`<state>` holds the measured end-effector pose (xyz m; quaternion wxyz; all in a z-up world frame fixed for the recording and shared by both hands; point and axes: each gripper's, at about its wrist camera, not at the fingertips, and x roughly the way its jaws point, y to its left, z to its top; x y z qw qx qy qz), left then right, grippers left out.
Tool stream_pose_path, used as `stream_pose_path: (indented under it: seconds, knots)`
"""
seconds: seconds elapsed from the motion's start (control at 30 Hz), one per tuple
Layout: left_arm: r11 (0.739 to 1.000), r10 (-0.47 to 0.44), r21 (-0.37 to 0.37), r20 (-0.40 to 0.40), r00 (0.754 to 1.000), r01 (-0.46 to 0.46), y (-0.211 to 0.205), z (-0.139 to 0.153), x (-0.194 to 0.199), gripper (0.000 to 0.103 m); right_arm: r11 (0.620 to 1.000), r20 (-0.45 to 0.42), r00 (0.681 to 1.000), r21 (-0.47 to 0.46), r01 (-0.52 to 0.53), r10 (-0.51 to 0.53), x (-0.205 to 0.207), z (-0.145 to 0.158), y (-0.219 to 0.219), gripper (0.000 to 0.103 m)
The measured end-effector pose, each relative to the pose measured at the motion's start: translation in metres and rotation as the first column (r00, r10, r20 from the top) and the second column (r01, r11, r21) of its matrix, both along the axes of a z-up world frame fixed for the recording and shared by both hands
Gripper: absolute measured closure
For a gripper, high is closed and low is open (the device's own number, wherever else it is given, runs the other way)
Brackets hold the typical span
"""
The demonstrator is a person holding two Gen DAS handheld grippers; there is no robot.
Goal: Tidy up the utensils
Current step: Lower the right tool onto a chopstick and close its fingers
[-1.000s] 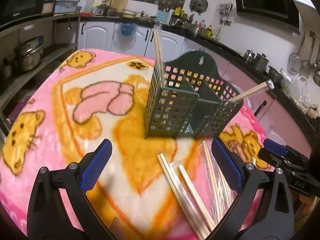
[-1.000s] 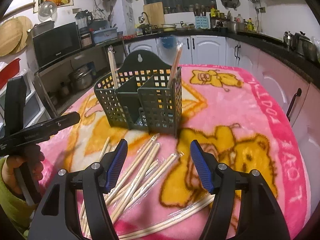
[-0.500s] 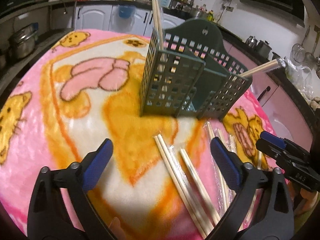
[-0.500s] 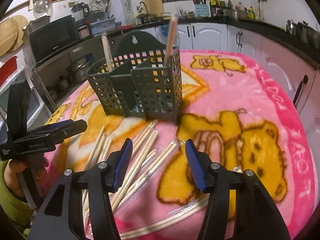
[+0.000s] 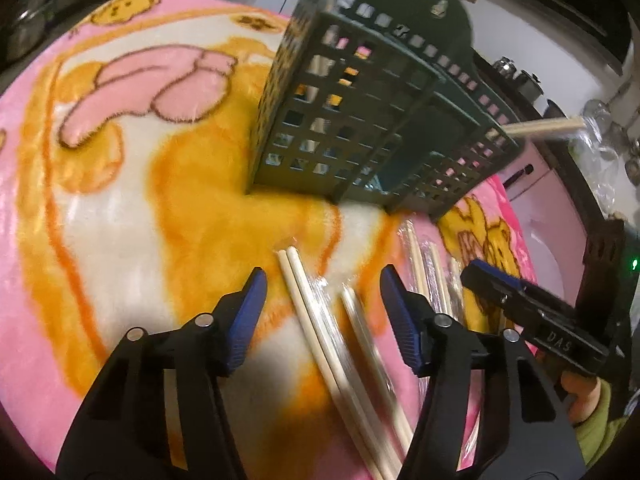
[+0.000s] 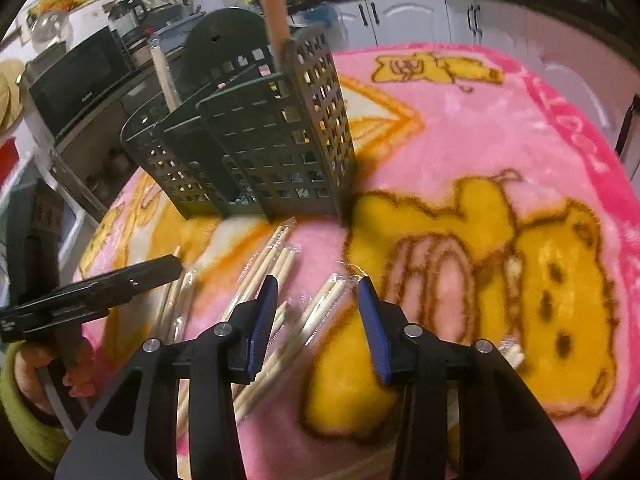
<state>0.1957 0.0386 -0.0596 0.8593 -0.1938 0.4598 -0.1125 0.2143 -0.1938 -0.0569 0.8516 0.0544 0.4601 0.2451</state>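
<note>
Left tool [image 5: 322, 312]: jaws just narrowed, half-spread, straddling a wrapped chopstick pair [image 5: 316, 320], not yet pinching.
Right tool [image 6: 316, 312]: also narrowing, astride another pair [image 6: 308, 320].
Caddy [image 5: 360, 120]: twelve o'clock, chopsticks already inside.
Meaning: both have dropped closer; two pickups look imminent.

White letters reading "DAS" stand on the black arm of the right claw [image 5: 560, 340], seen from the left wrist view. The pink blanket [image 6: 520, 128] carries large pink lettering along its darker border at the far right edge; only a stretch like "LOO" can be made out there, bent by the lens. The black microwave [image 6: 76, 80] bears a small pale brand mark, too blurred to read.
</note>
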Motion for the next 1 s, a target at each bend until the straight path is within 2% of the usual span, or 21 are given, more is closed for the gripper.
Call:
stream_pose_path:
  seconds: [0.17, 0.3, 0.43, 0.57, 0.77, 0.8, 1.0]
  knots:
    - [1.0, 0.009, 0.001, -0.023, 1.0, -0.009, 0.0, -0.001, 0.014, 0.059, 1.0, -0.042, 0.999, 0.008, 0.001, -0.001, 0.007, -0.005, 0.001, 0.063]
    - [0.999, 0.025, 0.022, -0.027, 0.999, -0.025, -0.001, -0.001, 0.024, 0.066, 0.999, -0.066, 0.998, 0.031, 0.011, -0.009, 0.012, -0.008, 0.001, 0.063]
    - [0.998, 0.045, 0.045, -0.026, 0.999, -0.044, 0.0, -0.003, 0.027, 0.081, 0.998, -0.091, 0.996, 0.058, 0.027, -0.021, 0.02, -0.009, -0.001, 0.064]
    - [0.997, 0.063, 0.042, -0.025, 0.998, -0.062, 0.008, -0.004, 0.028, 0.094, 0.999, -0.089, 0.996, 0.036, 0.031, -0.028, 0.026, -0.01, 0.001, 0.07]
    - [0.997, 0.067, 0.027, -0.019, 0.998, -0.067, 0.014, -0.003, 0.028, 0.096, 0.999, -0.05, 0.999, -0.04, 0.017, -0.019, 0.031, -0.01, 0.008, 0.084]
    - [0.997, 0.068, 0.022, -0.02, 0.997, -0.068, 0.015, -0.002, 0.027, 0.096, 0.999, -0.043, 0.999, -0.046, 0.017, -0.019, 0.032, -0.009, 0.009, 0.089]
    - [0.998, 0.06, -0.001, 0.012, 0.998, -0.06, 0.022, 0.01, 0.017, 0.097, 0.998, -0.022, 1.0, 0.059, 0.014, -0.012, 0.03, 0.003, -0.003, 0.095]
